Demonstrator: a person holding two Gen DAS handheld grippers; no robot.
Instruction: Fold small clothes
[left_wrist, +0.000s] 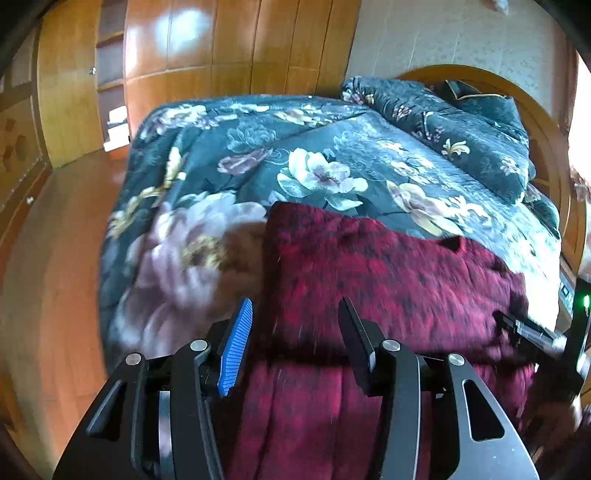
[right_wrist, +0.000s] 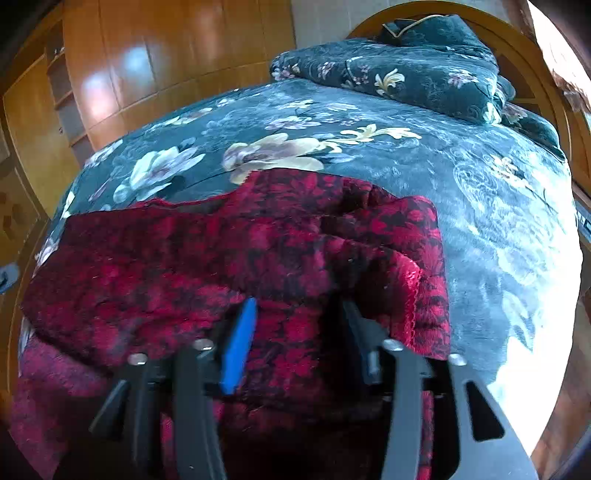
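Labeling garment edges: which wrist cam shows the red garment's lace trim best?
Right wrist: the red garment shows its lace trim along the folded right edge, in focus. Left wrist shows the same garment motion-blurred, with no trim discernible.

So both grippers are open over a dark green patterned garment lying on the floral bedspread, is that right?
Not quite: the garment is dark red with a black pattern, not green, as the right wrist view shows. The rest holds: the left gripper and right gripper are open over it on the floral bedspread.
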